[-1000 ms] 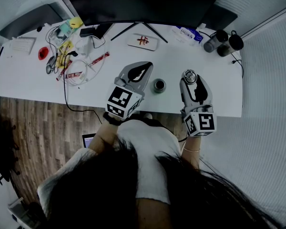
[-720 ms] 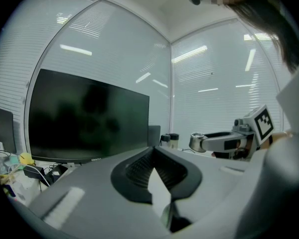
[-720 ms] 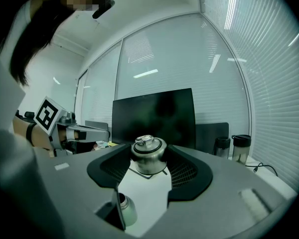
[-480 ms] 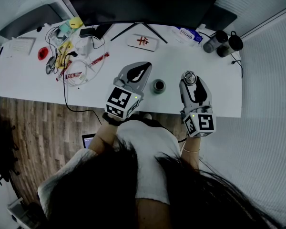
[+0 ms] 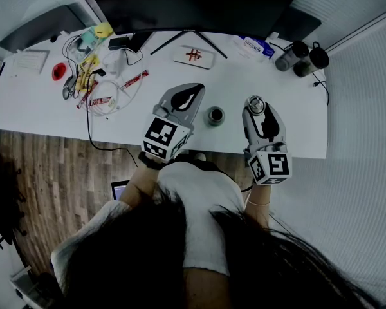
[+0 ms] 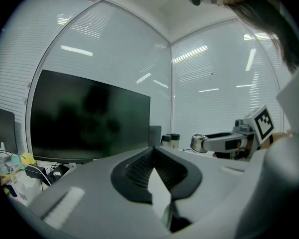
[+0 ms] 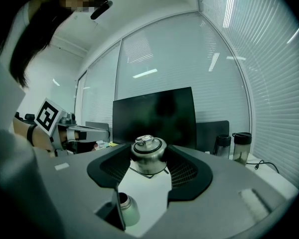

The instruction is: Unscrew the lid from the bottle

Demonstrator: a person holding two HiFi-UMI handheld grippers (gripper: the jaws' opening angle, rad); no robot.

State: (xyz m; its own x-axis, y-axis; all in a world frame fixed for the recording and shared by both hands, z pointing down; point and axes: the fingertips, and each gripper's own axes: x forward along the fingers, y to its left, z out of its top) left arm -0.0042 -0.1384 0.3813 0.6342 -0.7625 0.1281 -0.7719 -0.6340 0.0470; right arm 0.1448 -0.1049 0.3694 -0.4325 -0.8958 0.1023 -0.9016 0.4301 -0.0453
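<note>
A small steel bottle (image 5: 215,115) stands upright on the white desk (image 5: 38,102), its mouth uncovered, between the two grippers. Its rounded steel lid (image 5: 256,103) is off the bottle, with my right gripper (image 5: 257,104) shut on it a little to the bottle's right. In the right gripper view the lid (image 7: 148,154) sits pressed between both pads and the bottle (image 7: 126,208) shows low down under the jaws. My left gripper (image 5: 194,94) hovers just left of the bottle, shut with nothing in it; the left gripper view shows its jaws (image 6: 154,154) closed together and empty.
A dark monitor (image 5: 193,5) and its stand fill the back of the desk. Two dark tumblers (image 5: 302,56) stand back right. Cables, a red item (image 5: 58,71) and small clutter lie back left. A white tray (image 5: 193,56) lies near the stand. The desk's front edge runs under both grippers.
</note>
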